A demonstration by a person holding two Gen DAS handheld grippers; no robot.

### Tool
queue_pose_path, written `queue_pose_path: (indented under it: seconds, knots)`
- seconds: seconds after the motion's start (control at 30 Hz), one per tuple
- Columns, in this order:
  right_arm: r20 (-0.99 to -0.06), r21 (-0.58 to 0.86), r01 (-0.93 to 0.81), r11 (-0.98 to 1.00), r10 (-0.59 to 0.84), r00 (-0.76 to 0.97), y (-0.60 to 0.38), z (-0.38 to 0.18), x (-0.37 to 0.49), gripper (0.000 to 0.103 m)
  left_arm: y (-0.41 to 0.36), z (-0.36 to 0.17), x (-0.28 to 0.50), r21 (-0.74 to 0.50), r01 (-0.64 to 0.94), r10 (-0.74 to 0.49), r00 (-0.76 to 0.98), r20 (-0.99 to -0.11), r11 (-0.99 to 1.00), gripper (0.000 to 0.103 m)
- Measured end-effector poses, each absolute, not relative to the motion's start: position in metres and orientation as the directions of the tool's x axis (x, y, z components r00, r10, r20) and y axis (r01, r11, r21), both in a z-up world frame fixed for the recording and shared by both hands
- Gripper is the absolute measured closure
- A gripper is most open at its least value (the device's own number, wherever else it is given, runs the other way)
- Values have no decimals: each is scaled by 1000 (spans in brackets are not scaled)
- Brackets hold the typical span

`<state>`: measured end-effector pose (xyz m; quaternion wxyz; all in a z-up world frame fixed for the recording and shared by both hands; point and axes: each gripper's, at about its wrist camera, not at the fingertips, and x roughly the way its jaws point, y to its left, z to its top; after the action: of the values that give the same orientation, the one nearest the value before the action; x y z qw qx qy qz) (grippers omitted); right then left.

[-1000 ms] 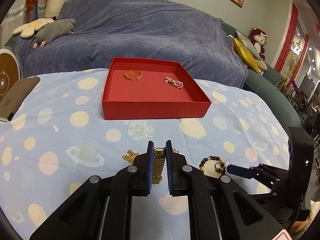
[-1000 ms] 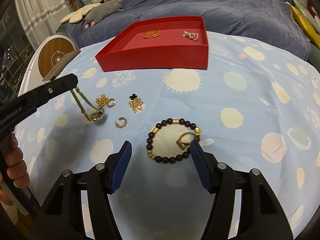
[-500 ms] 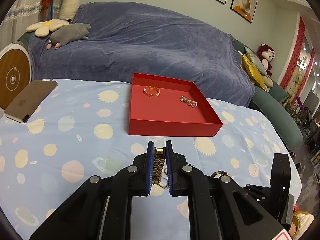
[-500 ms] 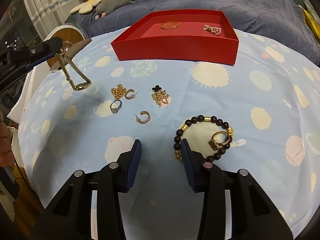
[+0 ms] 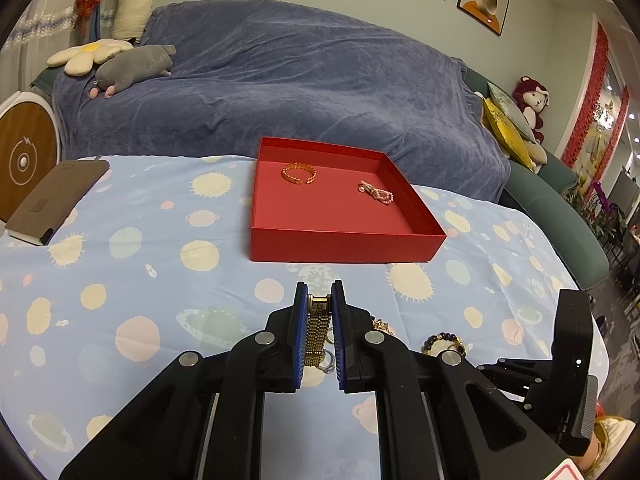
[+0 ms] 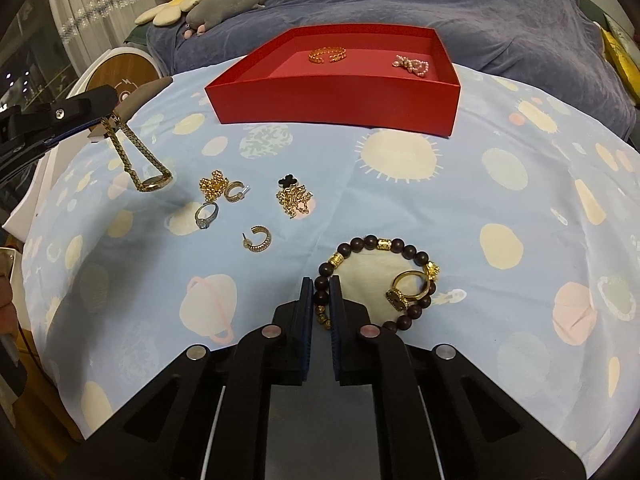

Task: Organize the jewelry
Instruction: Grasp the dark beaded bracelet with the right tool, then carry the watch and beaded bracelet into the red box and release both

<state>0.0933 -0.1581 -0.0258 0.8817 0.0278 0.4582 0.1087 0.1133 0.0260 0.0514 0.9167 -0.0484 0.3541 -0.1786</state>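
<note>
Left tongs (image 5: 320, 300) grip a gold watch (image 5: 318, 332); right tongs (image 6: 321, 292), just closed, pinch the beaded bracelet (image 6: 376, 280) on the desk (image 6: 500, 200). Red tray (image 6: 336, 100) — holds a gold bangle (image 6: 326, 55) and pink bead strand (image 6: 412, 65), apart.

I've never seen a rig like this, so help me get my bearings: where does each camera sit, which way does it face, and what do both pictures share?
Left wrist: sits behind the left gripper, facing the red tray and sofa; its fingers clamp a gold watch.
Right wrist: sits behind the right gripper, angled down at the tablecloth; its jaws have just closed on the beaded bracelet. A person's fingers show at left.
Shared: tray, watch, bracelet, and each view catches the other gripper.
</note>
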Motion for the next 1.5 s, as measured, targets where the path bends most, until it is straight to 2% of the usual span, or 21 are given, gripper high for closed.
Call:
queue_pose_path:
  seconds: [0.5, 0.97, 1.13, 1.27, 1.5]
  knots:
    - [-650, 258, -90, 962, 241, 721, -210, 44, 77, 96, 1, 55, 114, -218, 322, -385, 680, -624, 921, 94]
    - [-613, 274, -86, 958, 243, 751, -213, 64, 84, 96, -18, 64, 121, -225, 339, -402, 676, -618, 914, 94]
    - [-590, 281, -117, 953, 267, 762, -214, 95, 123, 96, -18, 76, 149, -238, 337, -409, 658, -633, 911, 94]
    - [-590, 281, -112, 953, 264, 763, -221, 112, 177, 96, -25, 92, 186, -183, 356, -387, 673, -630, 916, 94]
    - [-615, 284, -61, 957, 230, 754, -231, 101, 258, 96, -29, 101, 265, -184, 331, -372, 705, -604, 925, 94]
